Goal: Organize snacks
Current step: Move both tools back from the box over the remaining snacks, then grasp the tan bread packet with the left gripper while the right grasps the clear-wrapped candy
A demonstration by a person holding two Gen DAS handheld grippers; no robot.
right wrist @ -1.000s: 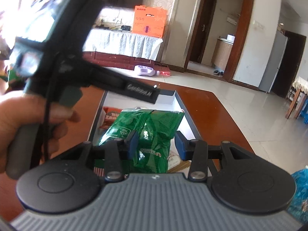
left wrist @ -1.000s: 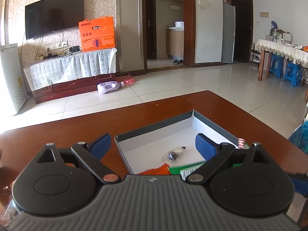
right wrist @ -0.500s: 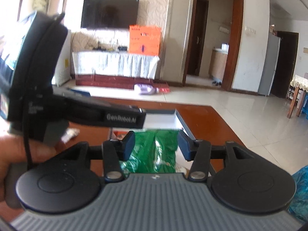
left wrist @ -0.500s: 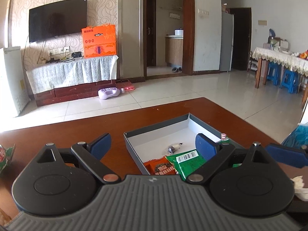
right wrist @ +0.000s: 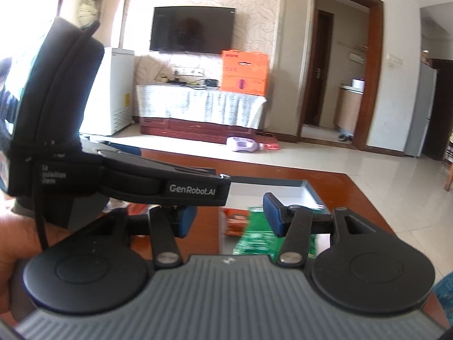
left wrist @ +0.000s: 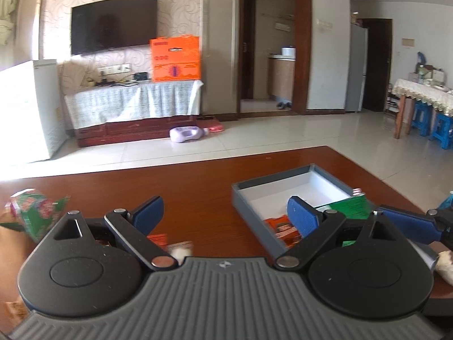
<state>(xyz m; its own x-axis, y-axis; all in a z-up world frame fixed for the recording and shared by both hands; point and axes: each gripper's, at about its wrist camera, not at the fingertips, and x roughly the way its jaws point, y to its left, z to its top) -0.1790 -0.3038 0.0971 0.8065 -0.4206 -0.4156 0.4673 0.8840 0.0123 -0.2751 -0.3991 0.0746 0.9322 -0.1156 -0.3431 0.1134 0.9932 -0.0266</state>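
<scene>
The table point(left wrist: 215, 181) is offering bare wood left of the box point(left wrist: 283, 187), which is sitting near its right edge. The box is holding a green pack point(right wrist: 260, 240) and an orange pack point(left wrist: 283, 228) at its near end, leaving the far half free. Both grippers, left point(left wrist: 225, 216) and right point(right wrist: 230, 218), are hovering wide, gripping nothing. 1 floral pack point(left wrist: 34, 212) is waiting far left.

Both wrist views look low across the table point(left wrist: 203, 181) — sharing the tray point(right wrist: 311, 191).
</scene>
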